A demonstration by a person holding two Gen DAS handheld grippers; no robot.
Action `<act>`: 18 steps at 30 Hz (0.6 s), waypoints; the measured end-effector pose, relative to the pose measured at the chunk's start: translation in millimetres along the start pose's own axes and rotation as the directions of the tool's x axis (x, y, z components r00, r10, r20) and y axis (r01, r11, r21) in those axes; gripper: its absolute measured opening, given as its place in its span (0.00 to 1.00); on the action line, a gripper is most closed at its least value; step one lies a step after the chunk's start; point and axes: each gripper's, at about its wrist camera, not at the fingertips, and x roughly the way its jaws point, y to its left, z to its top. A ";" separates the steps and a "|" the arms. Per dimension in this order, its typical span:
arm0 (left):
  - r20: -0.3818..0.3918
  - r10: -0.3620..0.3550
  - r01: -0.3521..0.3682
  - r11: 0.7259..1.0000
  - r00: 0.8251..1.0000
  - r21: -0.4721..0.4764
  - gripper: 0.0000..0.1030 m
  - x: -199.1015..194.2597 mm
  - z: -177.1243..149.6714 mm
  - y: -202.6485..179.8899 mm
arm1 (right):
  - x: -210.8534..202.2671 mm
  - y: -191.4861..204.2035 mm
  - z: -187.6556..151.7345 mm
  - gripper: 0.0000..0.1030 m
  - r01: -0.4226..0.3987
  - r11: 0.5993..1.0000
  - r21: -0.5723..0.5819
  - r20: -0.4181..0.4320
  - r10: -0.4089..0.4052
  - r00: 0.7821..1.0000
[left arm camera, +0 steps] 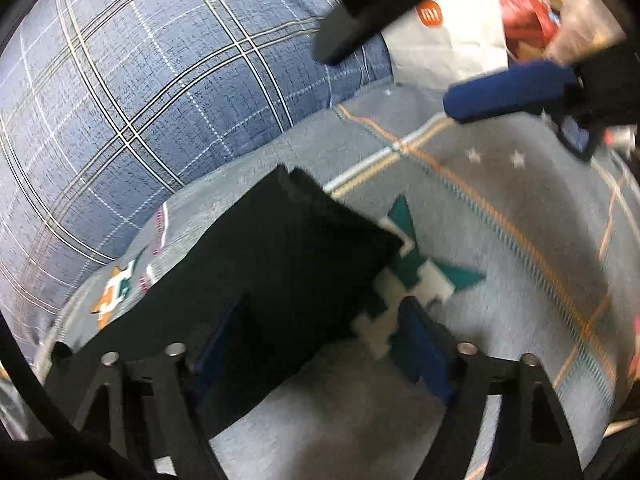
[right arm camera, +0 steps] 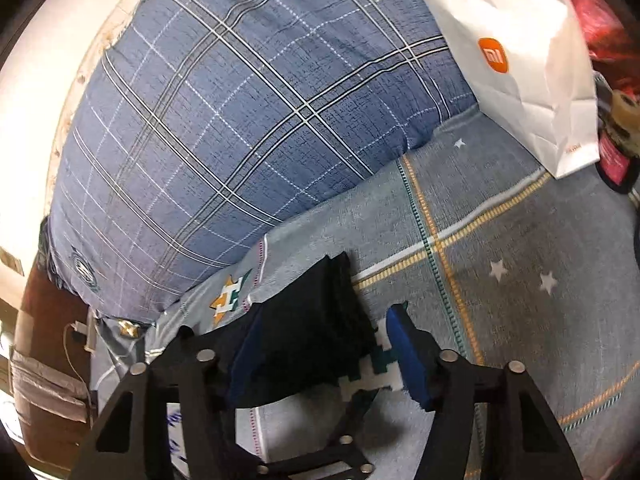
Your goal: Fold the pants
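Left wrist view has my left tool [left arm camera: 320,354] parted over the black pants [left arm camera: 276,276], apparently folded compactly on the bed [left arm camera: 500,240], right tool [right arm camera: 320,356] likewise unclenched, leaving perhaps little

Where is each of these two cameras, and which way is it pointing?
Left wrist view: it sits on the left tongs, looking steeply down at the black pants on the sheet; its own two fingers show, plus the right tongs crossing the top.
Right wrist view: it sits on the right tongs, looking down the same way; only its own fingers show.
Shared: the pants, the sheet, the plaid pillow and the white bag.
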 end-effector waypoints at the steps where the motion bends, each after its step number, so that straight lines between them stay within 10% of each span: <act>1: -0.003 0.003 -0.003 1.000 1.000 -0.017 0.63 2.6 3.0 0.9 | -0.1 -0.2 0.7 0.57 0.002 1.000 -0.008 0.003 -0.002 1.000; 6: 0.022 0.068 -0.067 0.996 0.997 -0.055 0.15 10.7 8.9 7.6 | -2.6 -9.6 1.6 0.56 -0.049 0.999 0.022 0.017 0.049 0.999; 18: 0.016 -0.006 0.009 0.973 1.000 -0.233 0.14 8.0 7.2 27.9 | -29.8 1.4 4.0 0.56 -0.041 0.999 -0.032 0.124 0.045 0.991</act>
